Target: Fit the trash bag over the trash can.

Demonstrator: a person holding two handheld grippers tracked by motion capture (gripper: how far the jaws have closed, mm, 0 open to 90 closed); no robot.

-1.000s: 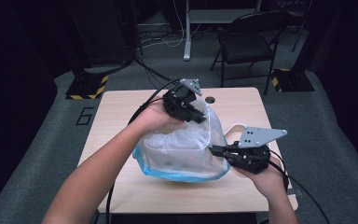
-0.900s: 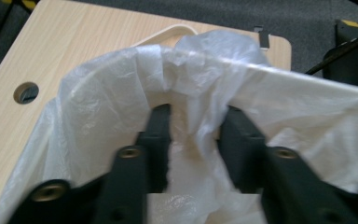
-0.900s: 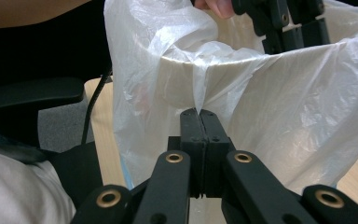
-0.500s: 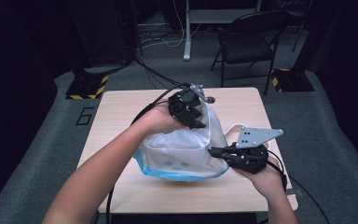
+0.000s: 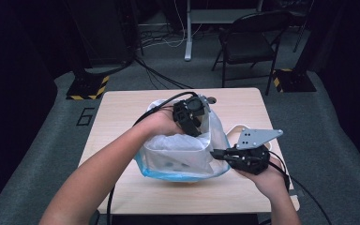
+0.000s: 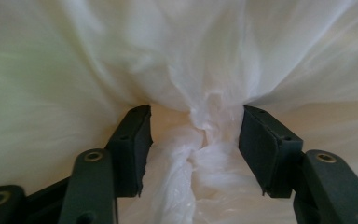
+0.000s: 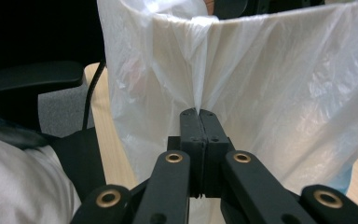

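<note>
Nearest to us, the right hand-held gripper (image 5: 220, 154) has its jaws pressed together on a pleat of the plastic bag (image 5: 187, 150); in the right gripper view the film rises in a tight crease straight out of the closed pads (image 7: 199, 122). The bag sits in the middle of the bench (image 5: 122, 105), a thin translucent white sack with a blue-tinted bottom edge, and something pale and boxy lies inside it, though we cannot tell what.

We judge the film to be very light, soft and slippery, with no stiffness of its own: it drapes, wrinkles and will stretch or tear if we pull hard on a single layer. So we would take hold where the plastic is gathered into several layers, not on the flat wall. The side pleat serves well for steadying.

Farther off, the left hand-held gripper (image 5: 191, 115) is at the top of the bag. In the left gripper view its jaws stand apart on either side of a twisted rope of film (image 6: 205, 154), without closing on it. That bunched neck looks to us the strongest place to grip.

The bag stands roughly upright: its long axis runs from the blue base on the bench up to the gathered mouth, which points up and a little away from us.
</note>
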